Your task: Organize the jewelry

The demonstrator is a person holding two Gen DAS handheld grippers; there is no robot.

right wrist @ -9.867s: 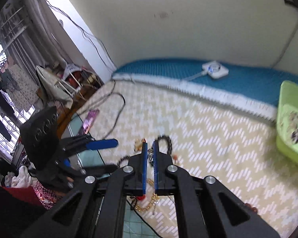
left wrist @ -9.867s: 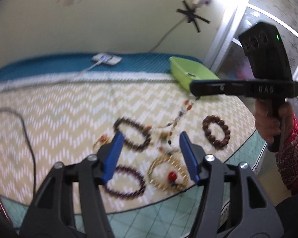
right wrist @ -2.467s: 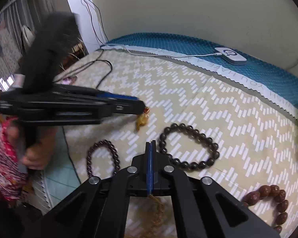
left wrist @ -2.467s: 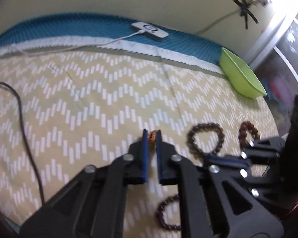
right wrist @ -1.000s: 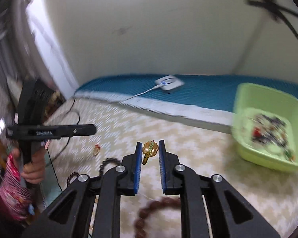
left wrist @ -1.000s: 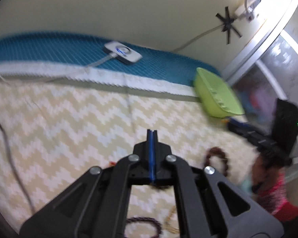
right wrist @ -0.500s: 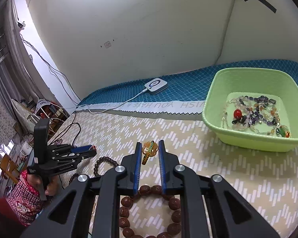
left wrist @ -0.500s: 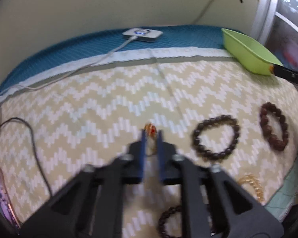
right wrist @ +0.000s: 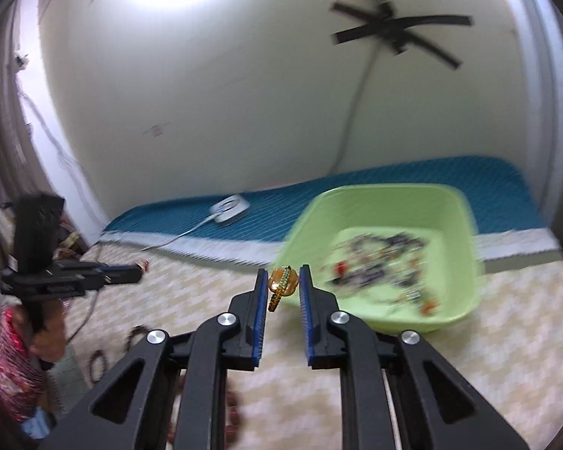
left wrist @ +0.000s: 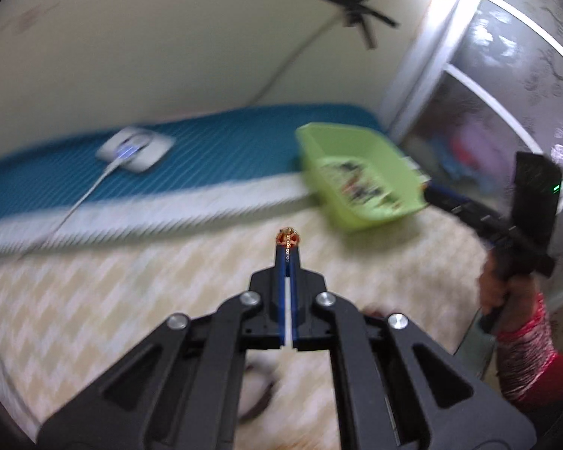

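Nearest you, your right gripper [right wrist: 283, 285] is clamped on a gold ring [right wrist: 282, 281] with a green-beaded band, pinched between the blue pads right at their tips. Your left gripper [left wrist: 288, 249] is clenched nearly flat on a small orange-gold piece [left wrist: 288, 239] (too small and blurred to name, perhaps an earring) that pokes out past the tips.

Both pieces are mid-carry, so you are on the delivery step. Just beyond the right tips sits the green tray [right wrist: 461, 210] with beaded jewelry [right wrist: 379, 258] already heaped in it, on the zigzag-patterned mat [right wrist: 514, 337]. I judge the next move needs each gripper brought over the tray's inside before the jaws let go. Bracelets still lie on the mat, so more trips remain.
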